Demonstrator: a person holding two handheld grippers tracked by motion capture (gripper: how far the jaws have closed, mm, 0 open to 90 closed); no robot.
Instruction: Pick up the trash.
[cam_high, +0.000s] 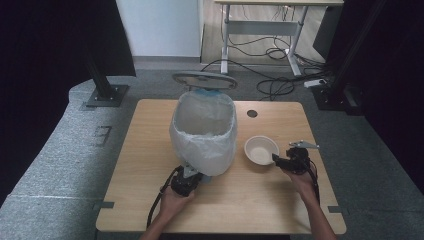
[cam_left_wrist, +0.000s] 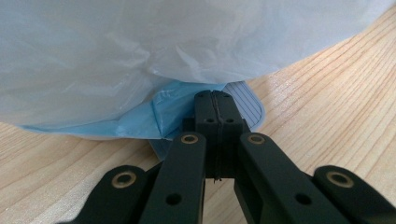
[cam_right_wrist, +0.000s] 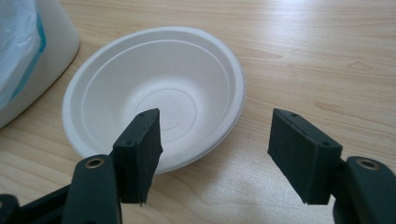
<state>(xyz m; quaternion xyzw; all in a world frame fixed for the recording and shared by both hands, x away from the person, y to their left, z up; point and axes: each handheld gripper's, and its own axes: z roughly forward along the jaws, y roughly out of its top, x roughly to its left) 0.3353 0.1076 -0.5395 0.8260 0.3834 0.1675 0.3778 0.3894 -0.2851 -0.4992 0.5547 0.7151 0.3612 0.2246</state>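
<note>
One bin, one bowl and two claws are on the light wooden desk (cam_high: 150, 200). The left claw (cam_left_wrist: 215, 100) has its jaws pressed fully together, holding nothing, its tip at the grey ribbed pedal (cam_left_wrist: 245, 100) under the white-bagged pedal bin (cam_high: 204, 131) just ahead. The right claw (cam_right_wrist: 215, 149) stands partly open and empty; the shallow round white paper bowl (cam_right_wrist: 154, 93), ringed inside, lies just ahead, its rim by the left jaw.

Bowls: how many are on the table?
1. The white paper bowl sits right of the lined pedal bin, just ahead of the right tongs. The bin may hide others.
</note>
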